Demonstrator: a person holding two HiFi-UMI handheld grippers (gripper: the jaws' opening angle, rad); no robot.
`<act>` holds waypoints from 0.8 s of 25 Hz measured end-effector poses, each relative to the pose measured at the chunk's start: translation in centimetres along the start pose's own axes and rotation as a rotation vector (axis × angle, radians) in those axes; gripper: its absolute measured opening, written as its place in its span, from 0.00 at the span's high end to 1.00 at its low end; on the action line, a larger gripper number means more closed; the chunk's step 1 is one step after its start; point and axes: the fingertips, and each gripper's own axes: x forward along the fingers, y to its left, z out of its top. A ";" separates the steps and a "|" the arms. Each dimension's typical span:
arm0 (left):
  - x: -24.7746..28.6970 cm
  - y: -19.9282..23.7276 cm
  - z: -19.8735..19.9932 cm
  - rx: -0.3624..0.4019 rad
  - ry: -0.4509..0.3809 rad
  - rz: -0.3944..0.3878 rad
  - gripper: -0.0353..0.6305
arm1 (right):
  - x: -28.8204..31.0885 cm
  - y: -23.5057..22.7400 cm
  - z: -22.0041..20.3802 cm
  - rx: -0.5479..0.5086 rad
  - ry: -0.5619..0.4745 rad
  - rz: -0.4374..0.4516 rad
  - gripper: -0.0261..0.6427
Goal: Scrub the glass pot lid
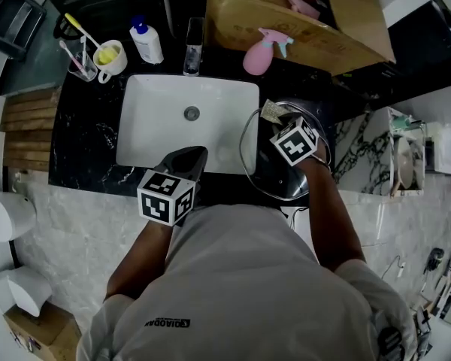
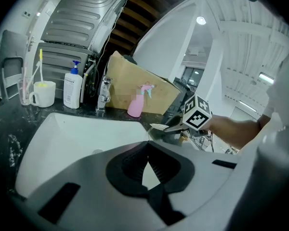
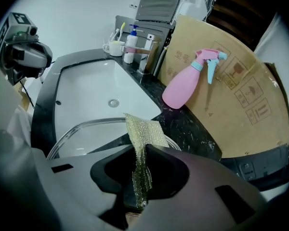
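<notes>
Black counter [image 1: 83,153] with a white sink [image 1: 165,119], and a glass pot lid [image 1: 261,165] on the sink's right side.

The lid lies partly over the sink's right edge and partly on the counter. The right gripper [image 1: 279,120] is over the far part of the lid. Its claw is closed tight on a yellow-green scrub pad [image 3: 143,131], which sticks out past the jaws. The left gripper [image 1: 194,155] is at the near edge of the sink, left of the lid. Its claw is closed with nothing in it. On the far side stand a tap [image 1: 193,47], a pink spray bottle [image 1: 261,53], a cardboard box [image 1: 286,21], a white soap bottle [image 1: 146,42] and a cup [image 1: 111,57].
</notes>
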 end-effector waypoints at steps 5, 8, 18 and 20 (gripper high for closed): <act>-0.7 0.5 -0.1 0.001 -0.005 -0.003 0.93 | 0.3 1.5 0.4 -0.028 0.008 0.015 0.82; -1.0 0.6 -0.2 -0.002 -0.006 -0.008 0.93 | 0.2 2.2 0.7 -0.044 0.013 0.019 0.82; -2.1 0.8 -1.0 0.007 0.001 -0.034 0.93 | -0.3 5.1 1.4 -0.081 0.026 0.029 0.82; -2.3 0.7 -1.1 0.010 0.004 -0.039 0.93 | -0.5 5.7 1.4 -0.083 0.027 0.033 0.82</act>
